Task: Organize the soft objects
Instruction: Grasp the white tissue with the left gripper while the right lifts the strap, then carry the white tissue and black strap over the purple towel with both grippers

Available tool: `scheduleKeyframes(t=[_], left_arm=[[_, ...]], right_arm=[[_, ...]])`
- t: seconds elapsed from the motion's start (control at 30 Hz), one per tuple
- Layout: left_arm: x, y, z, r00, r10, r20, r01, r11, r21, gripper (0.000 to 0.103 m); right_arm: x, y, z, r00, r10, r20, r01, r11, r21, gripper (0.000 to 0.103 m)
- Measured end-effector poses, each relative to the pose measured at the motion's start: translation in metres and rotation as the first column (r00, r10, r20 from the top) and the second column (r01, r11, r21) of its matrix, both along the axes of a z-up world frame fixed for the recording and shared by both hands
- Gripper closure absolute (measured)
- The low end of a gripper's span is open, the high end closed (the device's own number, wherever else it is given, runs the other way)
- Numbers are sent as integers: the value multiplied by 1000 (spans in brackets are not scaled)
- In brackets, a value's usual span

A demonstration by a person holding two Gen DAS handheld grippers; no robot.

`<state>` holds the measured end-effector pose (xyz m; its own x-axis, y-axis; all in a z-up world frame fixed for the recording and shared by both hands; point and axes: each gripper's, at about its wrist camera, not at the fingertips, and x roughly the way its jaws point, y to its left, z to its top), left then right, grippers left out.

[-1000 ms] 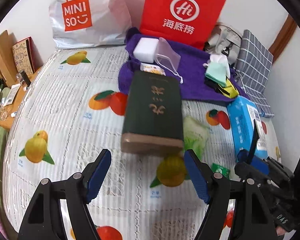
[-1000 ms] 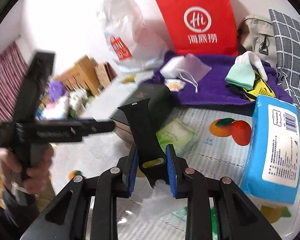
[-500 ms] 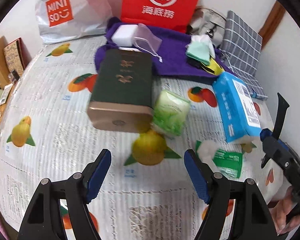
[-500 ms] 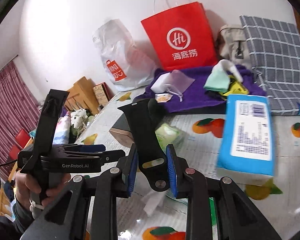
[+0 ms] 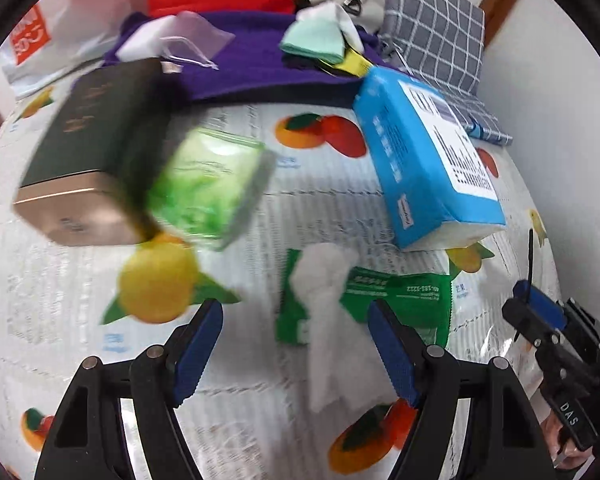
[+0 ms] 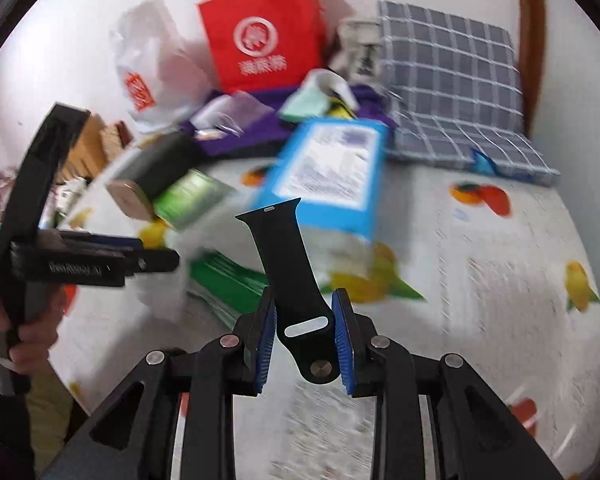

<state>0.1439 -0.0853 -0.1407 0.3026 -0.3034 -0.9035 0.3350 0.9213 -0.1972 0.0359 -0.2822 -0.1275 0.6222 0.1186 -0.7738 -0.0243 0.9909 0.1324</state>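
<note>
Right wrist: black watch strap [image 6: 288, 280] clamped upright between right gripper [image 6: 304, 340] pads.

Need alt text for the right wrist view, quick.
The right gripper holds a black watch strap, jaws shut on it, above a fruit-print bed cover. A blue tissue pack lies just behind, and the left gripper reaches in from the left.

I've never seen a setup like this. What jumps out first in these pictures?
A black watch strap sticks up, pinched in the right gripper over a fruit-printed bed cover. The left gripper has just narrowed a little, nothing between its fingers, above a white tissue on a green packet. A red paper bag stands behind.
</note>
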Motion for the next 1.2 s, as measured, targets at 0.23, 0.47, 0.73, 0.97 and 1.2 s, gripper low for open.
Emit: scheduleKeyframes(t=[0.23,0.47,0.73,0.97,1.2], left_arm=[[4,-19,-7,998,8,60,-11,999,53,73],[7,5,2,997,62,35,-63,998,22,81],[1,31,23,993,101,60,-101,995,11,81],[1,39,51,989,103,108,-102,995,-12,81],[14,49,80,980,119,158,-113,993,-43,81]], right_arm=[[-9,-19,-27,997,-45,-55,45,999,-3,76],[-10,-22,-36,996,-45,-71,46,999,16,75],[-11,-17,-15,999,-26,-37,27,999,25,76],[-6,-11,15,1000,-12,21,12,1000,23,76],[8,-2,43,998,20,65,-21,1000,15,76]])
